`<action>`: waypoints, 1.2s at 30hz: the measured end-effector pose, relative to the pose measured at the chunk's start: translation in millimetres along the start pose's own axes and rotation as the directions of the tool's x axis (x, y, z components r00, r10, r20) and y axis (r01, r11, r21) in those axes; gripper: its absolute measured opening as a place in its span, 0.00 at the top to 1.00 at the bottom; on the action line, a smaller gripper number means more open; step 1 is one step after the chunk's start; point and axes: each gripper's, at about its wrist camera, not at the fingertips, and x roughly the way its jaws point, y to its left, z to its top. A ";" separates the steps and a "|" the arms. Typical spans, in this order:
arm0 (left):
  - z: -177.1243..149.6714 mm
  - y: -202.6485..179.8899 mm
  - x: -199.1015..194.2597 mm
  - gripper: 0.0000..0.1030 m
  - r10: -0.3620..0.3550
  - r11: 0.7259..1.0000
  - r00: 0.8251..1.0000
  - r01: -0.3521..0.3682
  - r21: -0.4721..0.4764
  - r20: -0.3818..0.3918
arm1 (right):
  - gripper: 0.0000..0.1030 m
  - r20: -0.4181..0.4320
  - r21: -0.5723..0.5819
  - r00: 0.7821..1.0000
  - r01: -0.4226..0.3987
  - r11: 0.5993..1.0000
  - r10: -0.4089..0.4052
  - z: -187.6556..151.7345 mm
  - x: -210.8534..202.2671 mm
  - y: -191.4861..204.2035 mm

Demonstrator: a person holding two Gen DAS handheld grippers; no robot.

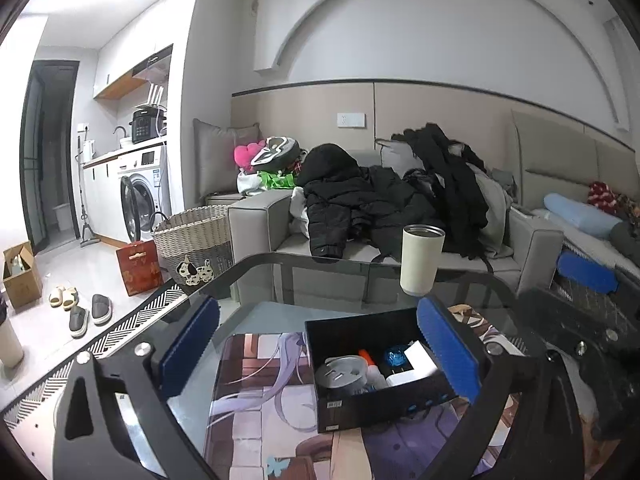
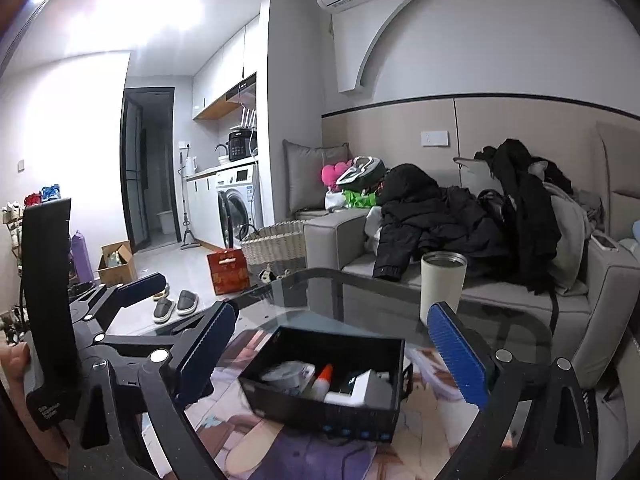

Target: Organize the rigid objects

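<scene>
Both claws gape wide, holding nothing: the left claw (image 1: 320, 344) and right claw (image 2: 340, 356) hover over the near side of the glass table (image 1: 280, 276). Between their fingers sits a black box (image 1: 380, 396) holding small items on a printed mat (image 1: 256, 392). A cream cup (image 1: 421, 258) stands farther back.

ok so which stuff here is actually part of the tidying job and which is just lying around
Part of the job:
- black box on the table mat
- glue bottle, grey round lid and white block inside it
- left tongs and right tongs, both open

Just lying about:
- cream tumbler
- black jackets on the sofa
- wicker basket
- slippers
</scene>
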 end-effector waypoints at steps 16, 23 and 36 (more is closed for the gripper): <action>-36.3 0.6 -10.2 0.00 -0.023 0.999 0.999 0.024 0.033 -0.049 | 0.01 -0.012 0.029 0.996 0.086 0.996 -0.085 -43.4 -33.1 -18.4; -37.6 -2.1 -13.6 0.00 0.108 0.994 0.994 -0.108 -0.006 -0.015 | 0.01 -0.018 0.027 0.994 0.106 0.994 -0.105 -46.7 -29.7 -18.1; -39.3 0.8 -7.5 0.00 0.027 1.000 0.995 -0.027 0.004 -0.096 | 0.01 -0.039 0.035 0.993 0.108 0.993 -0.107 -45.3 -21.1 -15.1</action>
